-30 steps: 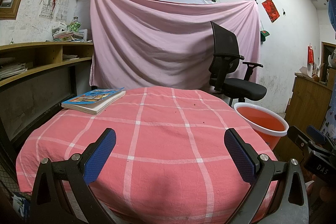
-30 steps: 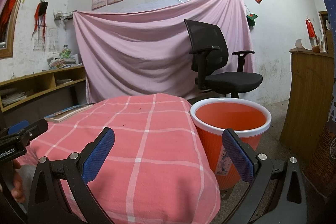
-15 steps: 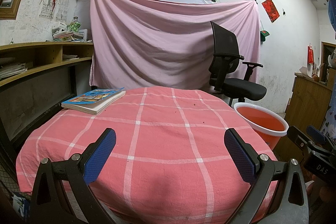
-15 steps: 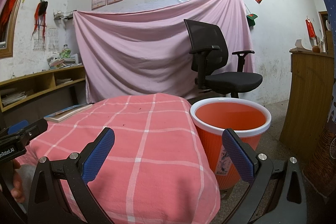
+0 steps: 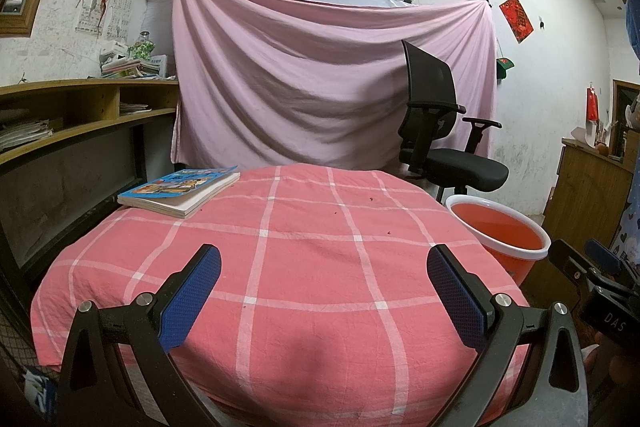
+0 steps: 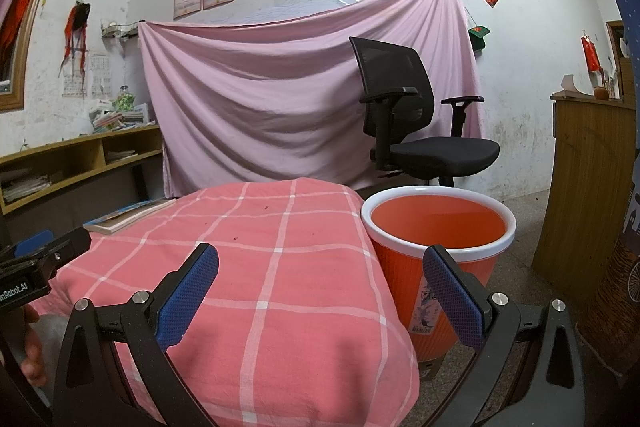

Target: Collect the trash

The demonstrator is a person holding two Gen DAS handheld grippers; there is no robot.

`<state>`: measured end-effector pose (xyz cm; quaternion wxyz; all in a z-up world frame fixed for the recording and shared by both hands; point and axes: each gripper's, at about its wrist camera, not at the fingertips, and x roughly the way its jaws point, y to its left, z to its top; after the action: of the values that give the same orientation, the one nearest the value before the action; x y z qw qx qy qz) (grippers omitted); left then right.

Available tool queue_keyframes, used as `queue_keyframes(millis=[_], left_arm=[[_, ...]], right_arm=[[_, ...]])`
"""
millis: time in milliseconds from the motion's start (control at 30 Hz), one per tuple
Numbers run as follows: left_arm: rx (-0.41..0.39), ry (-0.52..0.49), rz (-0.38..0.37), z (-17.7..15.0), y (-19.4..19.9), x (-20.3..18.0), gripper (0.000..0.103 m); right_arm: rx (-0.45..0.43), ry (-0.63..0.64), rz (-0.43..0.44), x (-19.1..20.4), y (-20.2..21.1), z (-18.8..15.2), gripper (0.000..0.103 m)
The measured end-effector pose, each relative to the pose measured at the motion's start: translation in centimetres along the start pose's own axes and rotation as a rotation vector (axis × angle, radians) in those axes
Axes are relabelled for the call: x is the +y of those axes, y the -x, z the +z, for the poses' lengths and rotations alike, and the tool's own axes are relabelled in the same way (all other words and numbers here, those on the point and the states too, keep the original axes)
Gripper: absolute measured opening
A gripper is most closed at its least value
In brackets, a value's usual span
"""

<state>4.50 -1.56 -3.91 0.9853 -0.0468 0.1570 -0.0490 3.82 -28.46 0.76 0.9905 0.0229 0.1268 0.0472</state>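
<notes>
My left tool (image 5: 320,291) spread, gripping nothing, over the pink checked bench (image 5: 304,267) | my right tool (image 6: 320,291) spread too, empty, at the bench's right edge | orange bin (image 6: 436,247) on the floor just beside the bench (open top) | only tiny dark crumbs (image 5: 372,199) on the cloth | book (image 5: 180,191) far left corner

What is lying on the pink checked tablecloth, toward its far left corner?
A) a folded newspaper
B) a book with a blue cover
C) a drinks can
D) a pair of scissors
B: a closed book with a blue cover lies flat at the far left of the checked tablecloth; no newspaper, can or scissors show on it.
</notes>
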Motion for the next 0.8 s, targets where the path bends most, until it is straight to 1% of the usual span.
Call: queue_keyframes(millis=[800], left_arm=[[0.001,-0.001,-0.001,-0.1,-0.08,0.21,0.101]], right_arm=[[0.002,-0.001,-0.001,-0.11,0.01,-0.03,0.103]])
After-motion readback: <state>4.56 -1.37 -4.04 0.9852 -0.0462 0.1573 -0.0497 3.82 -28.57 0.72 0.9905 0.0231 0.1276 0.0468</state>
